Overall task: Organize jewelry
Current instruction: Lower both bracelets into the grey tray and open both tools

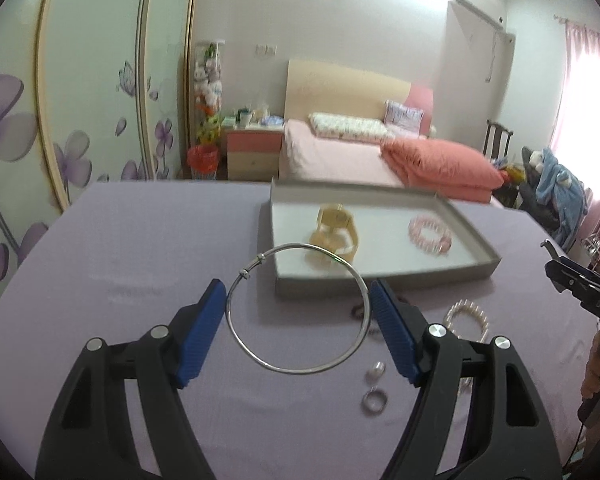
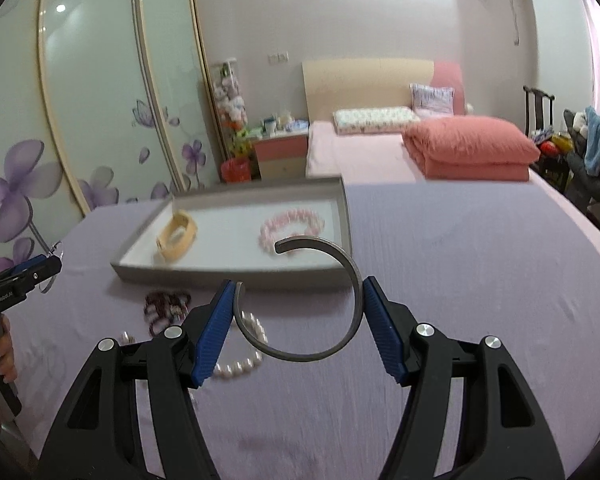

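Now left gripper (image 1: 298, 308) clamped across thin silver bangle (image 1: 260, 362), held above lilac tablecloth (image 1: 140, 240), near side of grey tray (image 1: 380, 278); right gripper (image 2: 298, 312) clamped on dark open cuff (image 2: 350, 268), raised before same tray; gold watch (image 1: 334, 232) and pink bead bracelet (image 1: 430, 232) inside tray; pearl bracelet (image 2: 242, 364), dark bead bracelet (image 2: 166, 306), two rings (image 1: 374, 400) on cloth

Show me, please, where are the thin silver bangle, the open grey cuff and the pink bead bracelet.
thin silver bangle (image 1: 300, 369): left wrist view, on its lower arc.
open grey cuff (image 2: 300, 357): right wrist view, on its bottom curve.
pink bead bracelet (image 2: 278, 224): right wrist view, on its left beads, inside the tray.
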The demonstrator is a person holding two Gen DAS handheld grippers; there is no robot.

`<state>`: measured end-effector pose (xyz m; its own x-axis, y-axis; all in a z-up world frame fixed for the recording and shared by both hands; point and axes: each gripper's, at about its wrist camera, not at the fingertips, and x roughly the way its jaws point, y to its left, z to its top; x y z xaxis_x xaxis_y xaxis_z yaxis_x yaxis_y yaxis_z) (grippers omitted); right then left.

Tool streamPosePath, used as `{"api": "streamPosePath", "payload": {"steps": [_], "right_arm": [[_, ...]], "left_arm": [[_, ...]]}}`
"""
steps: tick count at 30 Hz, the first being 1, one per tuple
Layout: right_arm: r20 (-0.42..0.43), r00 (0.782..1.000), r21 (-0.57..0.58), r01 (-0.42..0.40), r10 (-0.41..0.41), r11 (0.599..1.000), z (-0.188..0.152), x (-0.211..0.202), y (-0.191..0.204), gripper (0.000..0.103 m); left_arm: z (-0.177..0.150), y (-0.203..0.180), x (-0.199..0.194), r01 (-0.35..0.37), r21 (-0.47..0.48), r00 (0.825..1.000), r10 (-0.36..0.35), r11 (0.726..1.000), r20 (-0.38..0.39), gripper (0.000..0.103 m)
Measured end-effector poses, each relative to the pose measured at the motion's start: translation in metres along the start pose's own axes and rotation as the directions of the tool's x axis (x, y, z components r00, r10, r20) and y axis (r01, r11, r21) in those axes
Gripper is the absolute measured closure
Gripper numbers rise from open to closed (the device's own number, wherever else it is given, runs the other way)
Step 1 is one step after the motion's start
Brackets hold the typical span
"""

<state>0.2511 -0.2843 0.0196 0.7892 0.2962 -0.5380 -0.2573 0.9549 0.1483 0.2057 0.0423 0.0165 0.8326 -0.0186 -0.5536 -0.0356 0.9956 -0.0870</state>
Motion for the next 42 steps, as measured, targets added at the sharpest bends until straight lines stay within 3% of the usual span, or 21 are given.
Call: {"api": "streamPosePath", "payload": {"steps": [8, 15, 26, 40, 42], "right_arm": [[0.106, 0.994, 0.001, 0.008, -0.008, 1.000, 0.028, 0.005, 0.011, 0.038], [0.138, 0.990, -0.030, -0.008, 0.012, 1.000, 0.042, 0.022, 0.024, 0.038], [0.108, 0.994, -0.022, -0.014, 0.016, 1.000, 0.048, 0.070, 0.021, 0.038], [0.000, 1.000, -0.001, -0.006, 0.006, 1.000, 0.042, 0.125, 0.018, 0.038], [-0.018, 1.000, 0.005, -0.014, 0.015, 1.000, 0.043, 0.130, 0.018, 0.032]], "left_arm": [[0.023, -0.014, 0.007, 0.042, 0.003, 0.996, -0.042, 0.999, 0.085, 0.031], [0.043, -0.030, 0.032, 0.079, -0.006, 0.991, -0.078, 0.997, 0.113, 0.031], [0.070, -0.039, 0.090, 0.078, -0.022, 0.991, -0.075, 0.997, 0.112, 0.031], [0.069, -0.048, 0.146, 0.070, -0.017, 0.995, -0.069, 0.997, 0.071, 0.031], [0.068, -0.047, 0.151, 0.074, -0.021, 0.995, -0.073, 0.997, 0.064, 0.031]]}}
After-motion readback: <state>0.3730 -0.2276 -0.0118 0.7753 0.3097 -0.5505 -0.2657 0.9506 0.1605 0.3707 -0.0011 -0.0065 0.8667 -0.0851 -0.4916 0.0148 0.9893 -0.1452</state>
